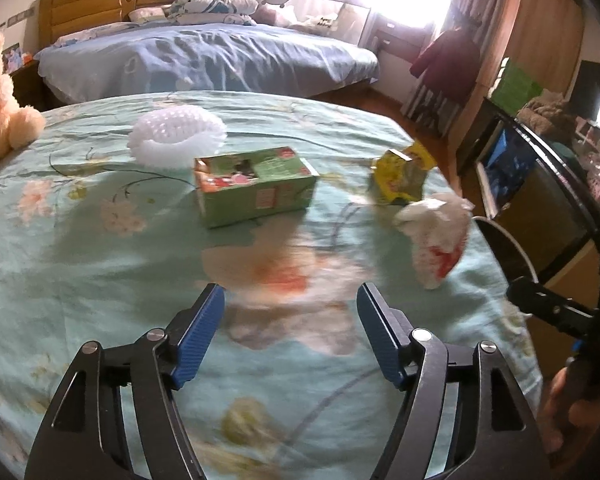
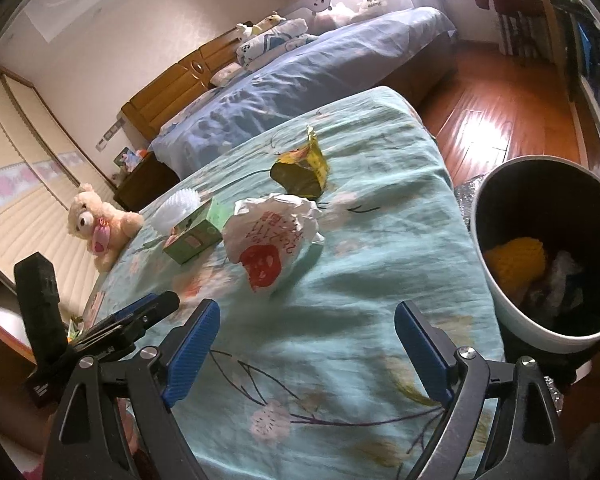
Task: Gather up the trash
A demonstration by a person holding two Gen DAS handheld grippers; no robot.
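Observation:
Trash lies on a floral teal cloth [image 1: 80, 240]. A green carton [image 1: 256, 186] sits mid-table, with a white foam net [image 1: 176, 140] behind it, a crumpled yellow wrapper [image 1: 402, 178] to the right and a white plastic bag with red print [image 1: 440, 236] nearer. In the right wrist view the bag [image 2: 272, 236], wrapper [image 2: 302, 170], carton [image 2: 196, 236] and net [image 2: 180, 204] lie ahead. A white bin [image 2: 512, 300] with trash inside stands at the right. My left gripper [image 1: 290, 304] is open and empty above the cloth. My right gripper [image 2: 306, 320] is open and empty, short of the bag.
A teddy bear [image 2: 100, 224] sits at the cloth's left edge. A bed with blue sheets [image 1: 204, 60] stands behind. Wooden floor [image 2: 492, 112] and cabinets [image 1: 540, 184] lie to the right. The right gripper shows at the left wrist view's right edge [image 1: 548, 304].

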